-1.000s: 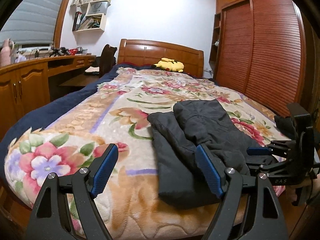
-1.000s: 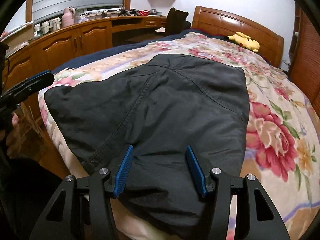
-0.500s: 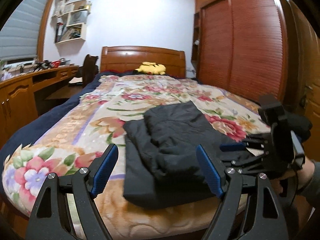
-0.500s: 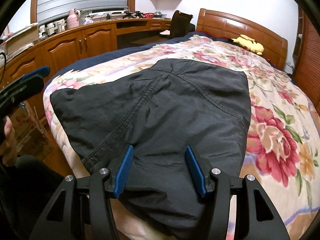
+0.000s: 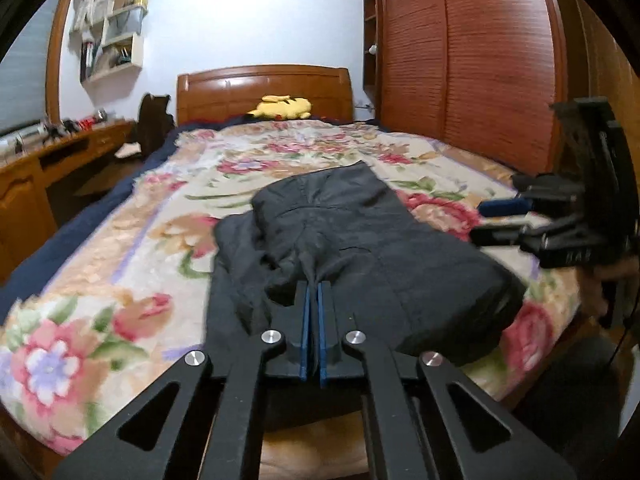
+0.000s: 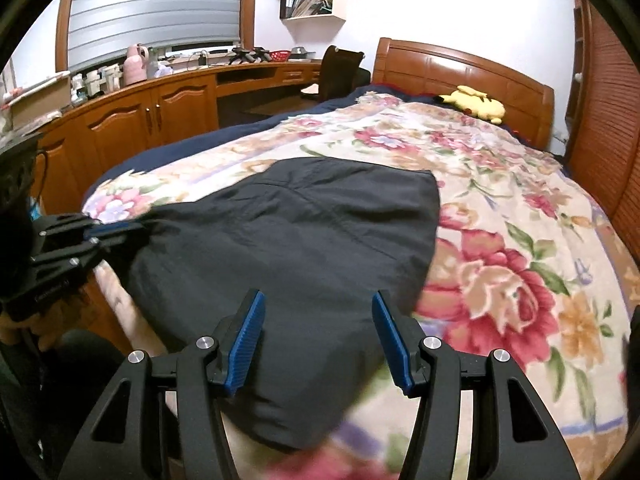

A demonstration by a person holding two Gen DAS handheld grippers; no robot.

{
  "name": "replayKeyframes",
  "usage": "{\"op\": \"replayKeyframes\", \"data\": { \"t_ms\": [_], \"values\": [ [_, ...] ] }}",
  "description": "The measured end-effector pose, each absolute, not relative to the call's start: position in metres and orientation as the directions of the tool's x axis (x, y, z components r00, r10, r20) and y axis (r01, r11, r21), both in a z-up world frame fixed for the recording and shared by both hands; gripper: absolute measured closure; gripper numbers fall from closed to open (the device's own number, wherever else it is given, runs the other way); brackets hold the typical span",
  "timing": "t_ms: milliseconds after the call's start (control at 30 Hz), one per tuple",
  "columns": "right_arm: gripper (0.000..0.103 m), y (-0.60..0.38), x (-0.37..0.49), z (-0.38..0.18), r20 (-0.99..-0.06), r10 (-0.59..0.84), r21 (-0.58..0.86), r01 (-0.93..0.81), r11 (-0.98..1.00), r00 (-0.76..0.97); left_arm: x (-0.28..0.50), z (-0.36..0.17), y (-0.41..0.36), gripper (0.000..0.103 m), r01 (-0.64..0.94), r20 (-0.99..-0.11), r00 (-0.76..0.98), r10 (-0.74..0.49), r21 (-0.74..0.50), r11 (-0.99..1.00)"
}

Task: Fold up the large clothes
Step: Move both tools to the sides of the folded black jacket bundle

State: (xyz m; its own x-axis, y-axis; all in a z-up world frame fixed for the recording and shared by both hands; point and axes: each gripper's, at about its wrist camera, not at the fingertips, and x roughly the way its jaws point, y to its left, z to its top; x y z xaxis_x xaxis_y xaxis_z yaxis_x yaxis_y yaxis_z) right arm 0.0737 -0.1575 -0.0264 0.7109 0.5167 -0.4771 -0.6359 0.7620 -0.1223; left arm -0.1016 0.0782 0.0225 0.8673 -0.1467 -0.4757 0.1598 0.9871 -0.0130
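Observation:
A dark grey garment (image 5: 360, 236) lies partly folded on the floral bedspread (image 5: 120, 264) near the foot of the bed. My left gripper (image 5: 314, 292) is shut on a bunched fold of the garment at its near edge. In the right wrist view the garment (image 6: 304, 240) spreads out ahead, and my right gripper (image 6: 318, 320) is open just above its near edge, holding nothing. The left gripper (image 6: 100, 236) shows at the left there, pinching the cloth. The right gripper (image 5: 508, 216) shows at the right in the left wrist view.
A yellow plush toy (image 5: 282, 106) lies by the wooden headboard (image 5: 264, 88). A wooden desk with cabinets (image 6: 160, 108) and a chair (image 6: 340, 72) run along the left. A slatted wardrobe (image 5: 472, 60) stands to the right of the bed.
My left gripper has closed from wide open onto a fold of the garment and moved in over it. My right gripper stays open and has pulled back toward the garment's near edge.

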Motion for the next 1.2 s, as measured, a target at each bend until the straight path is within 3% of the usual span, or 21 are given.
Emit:
{"op": "replayKeyframes", "data": {
  "t_ms": [100,200,300,500,567,633,733,1067,1200],
  "values": [
    [0.045,-0.159,0.083,-0.028,-0.485,0.505,-0.134,-0.632,0.763,0.714,-0.11,0.023,0.096,0.101,0.088,-0.432,0.899,-0.076,0.007,0.996],
    [0.045,-0.15,0.092,-0.028,-0.499,0.518,-0.124,-0.649,0.75,0.694,-0.105,0.011,0.125,0.103,-0.015,-0.462,0.887,0.022,0.018,1.0],
    [0.045,-0.129,0.101,-0.032,-0.529,0.566,-0.081,-0.701,0.708,0.633,-0.105,0.003,0.15,0.103,-0.007,-0.49,0.871,-0.023,-0.06,0.998],
    [0.045,-0.107,0.111,-0.041,-0.54,0.585,-0.084,-0.73,0.678,0.605,-0.117,0.002,0.167,0.102,-0.017,-0.498,0.866,-0.035,-0.101,0.995],
    [0.045,-0.11,0.119,-0.036,-0.541,0.586,-0.079,-0.73,0.678,0.603,-0.116,0.002,0.171,0.093,-0.024,-0.507,0.861,-0.033,-0.105,0.994],
    [0.045,-0.116,0.128,-0.03,-0.529,0.571,-0.102,-0.715,0.692,0.628,-0.117,0.004,0.173,0.057,-0.028,-0.503,0.864,-0.024,-0.097,0.995],
    [0.045,-0.122,0.147,-0.021,-0.517,0.538,-0.124,-0.681,0.722,0.665,-0.116,0.003,0.173,0.032,-0.011,-0.501,0.865,-0.044,-0.106,0.994],
    [0.042,-0.119,0.24,-0.019,-0.559,0.452,-0.078,-0.586,0.806,0.696,-0.107,-0.012,0.159,0.028,0.021,-0.547,0.834,-0.07,-0.095,0.995],
    [0.026,-0.111,0.266,-0.025,-0.595,0.486,0.014,-0.596,0.803,0.64,-0.102,-0.019,0.156,0.028,0.02,-0.564,0.822,-0.074,-0.102,0.995]
  ]
}}
